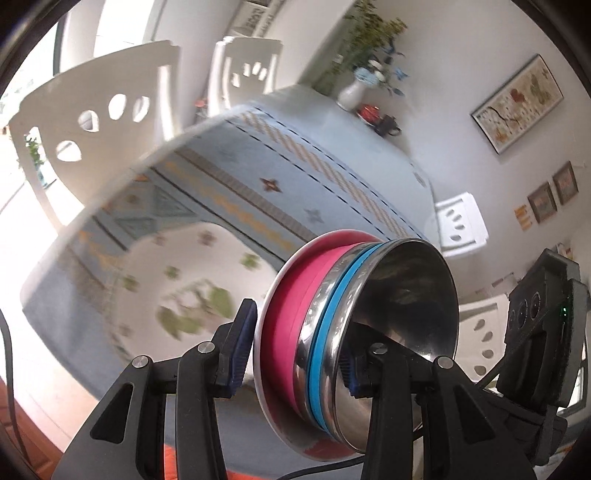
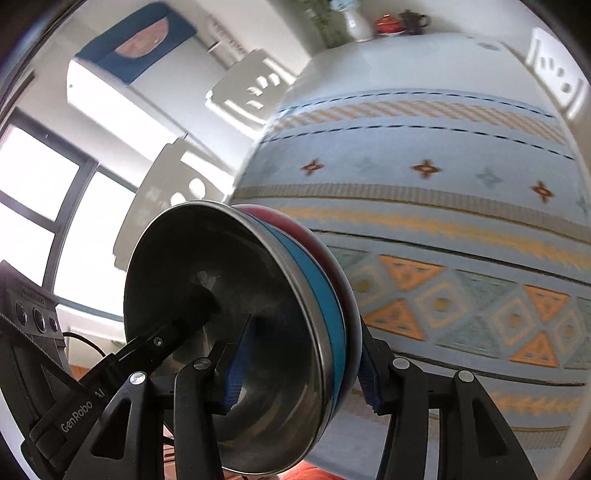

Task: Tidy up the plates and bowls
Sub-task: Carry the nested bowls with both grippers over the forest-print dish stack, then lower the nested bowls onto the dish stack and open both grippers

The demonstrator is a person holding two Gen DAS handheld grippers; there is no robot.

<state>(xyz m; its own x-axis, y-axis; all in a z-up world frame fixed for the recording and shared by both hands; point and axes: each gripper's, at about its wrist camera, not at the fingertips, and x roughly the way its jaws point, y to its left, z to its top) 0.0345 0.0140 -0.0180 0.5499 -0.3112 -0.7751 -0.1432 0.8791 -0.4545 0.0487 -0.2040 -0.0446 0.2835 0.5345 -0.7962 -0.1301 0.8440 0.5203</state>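
Above the patterned desk (image 1: 258, 155), left claw (image 1: 299, 354) and right claw (image 2: 301, 369) both clamp the tilted bowl stack (image 1: 332, 325); uneven pulling could slide the bowls apart.

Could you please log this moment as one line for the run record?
left hand-held gripper: shut on bowl stack | right hand-held gripper: shut on same stack | stack: tilted, above patterned tablecloth | floral plate: on table

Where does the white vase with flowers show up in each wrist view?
Left wrist: white vase sits upper centre-right, at the table's far end, beside a red pot.
Right wrist: white vase at the top edge, right of centre, flowers cropped.
Shared landmark: the red pot beside it.
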